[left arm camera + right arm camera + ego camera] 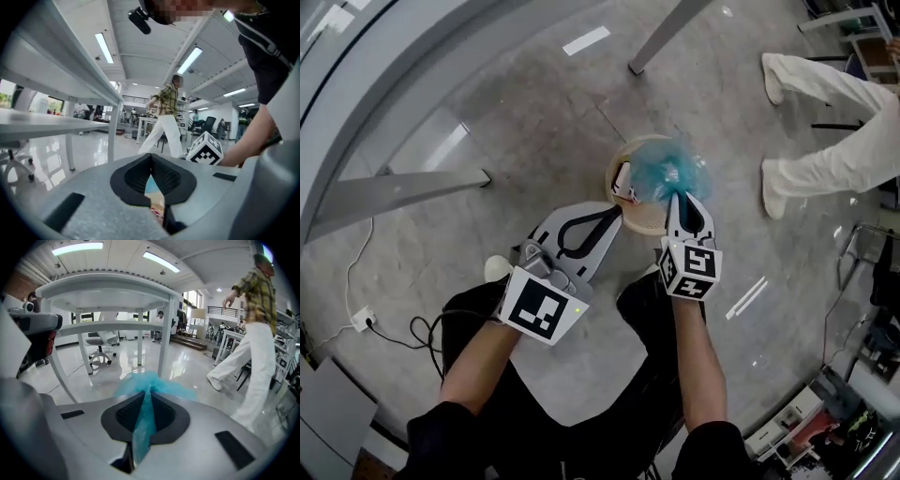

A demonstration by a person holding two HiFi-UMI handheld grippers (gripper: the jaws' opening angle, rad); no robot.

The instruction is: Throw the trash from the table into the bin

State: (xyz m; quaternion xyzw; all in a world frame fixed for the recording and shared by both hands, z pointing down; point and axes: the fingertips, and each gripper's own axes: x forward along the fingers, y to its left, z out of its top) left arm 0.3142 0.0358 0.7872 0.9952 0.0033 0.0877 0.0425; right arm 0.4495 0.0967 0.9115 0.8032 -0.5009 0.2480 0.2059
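Right fingers [123, 414] pinching blue bag [151, 384], left fingers [135, 179] wrapper [155, 192], over bin [641, 221]

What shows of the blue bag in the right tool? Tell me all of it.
The blue bag is thin, translucent teal plastic film, crumpled and bunched. The right tool has its jaws shut on a pinched strip of it that runs back between the pads. Past the tips the film fans out in a loose puff. In the head view it sits over the opening of the round tan bin on the floor. Whether it touches the bin cannot be told.
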